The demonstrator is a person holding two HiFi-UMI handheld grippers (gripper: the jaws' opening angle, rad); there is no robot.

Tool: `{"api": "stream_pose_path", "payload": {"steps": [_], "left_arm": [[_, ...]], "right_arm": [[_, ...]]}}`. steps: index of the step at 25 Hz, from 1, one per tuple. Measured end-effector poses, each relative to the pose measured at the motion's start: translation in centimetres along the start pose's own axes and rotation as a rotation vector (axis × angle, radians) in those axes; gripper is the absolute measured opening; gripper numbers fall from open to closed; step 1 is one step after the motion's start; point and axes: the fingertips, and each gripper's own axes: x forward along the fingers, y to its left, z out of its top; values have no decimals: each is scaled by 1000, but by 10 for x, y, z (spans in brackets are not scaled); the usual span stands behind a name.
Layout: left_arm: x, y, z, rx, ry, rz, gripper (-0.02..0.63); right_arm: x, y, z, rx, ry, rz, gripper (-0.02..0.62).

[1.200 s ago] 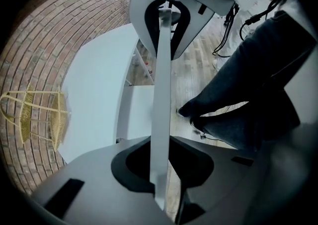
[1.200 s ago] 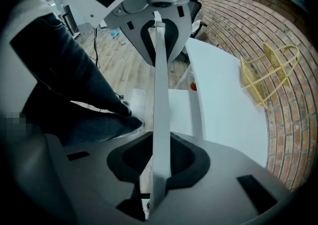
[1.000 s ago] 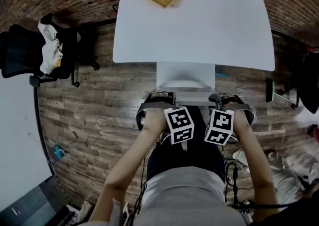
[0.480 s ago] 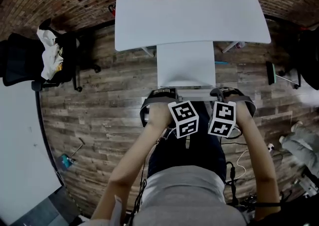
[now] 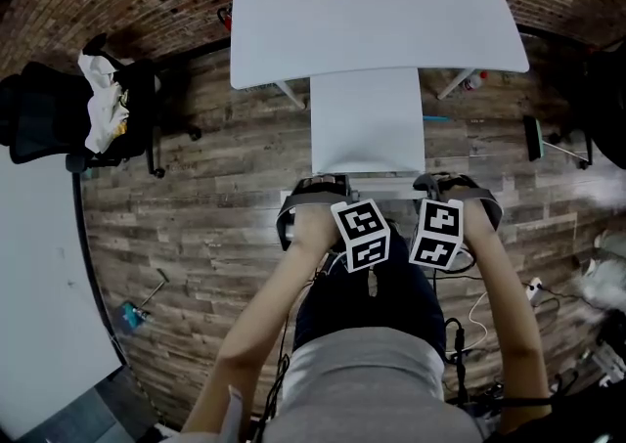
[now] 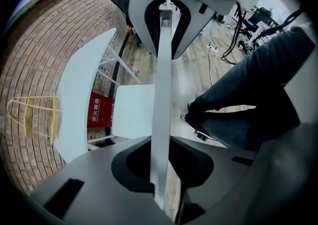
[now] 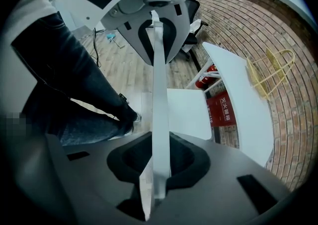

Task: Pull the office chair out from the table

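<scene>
Head view: chair seat almost clear of table, upper centre. My left gripper, right gripper both clamp backrest. Little pulling remains, I judge.

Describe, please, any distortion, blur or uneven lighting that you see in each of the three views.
Head view: sharp and evenly lit, though the wide lens bows the table edges and floor planks. Left gripper view: heavy fisheye with black corners, the brick wall curving; the close chair back looks soft. Right gripper view: the same curving and dark corners.
</scene>
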Motion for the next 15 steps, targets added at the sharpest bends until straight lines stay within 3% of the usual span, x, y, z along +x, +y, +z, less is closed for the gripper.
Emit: {"api": "stream_pose_path", "payload": {"steps": [15], "left_arm": [[-16,-90,9,-61,37,-11,83]], "right_arm": [[-16,81,-14,-60,-9,14,84]]}}
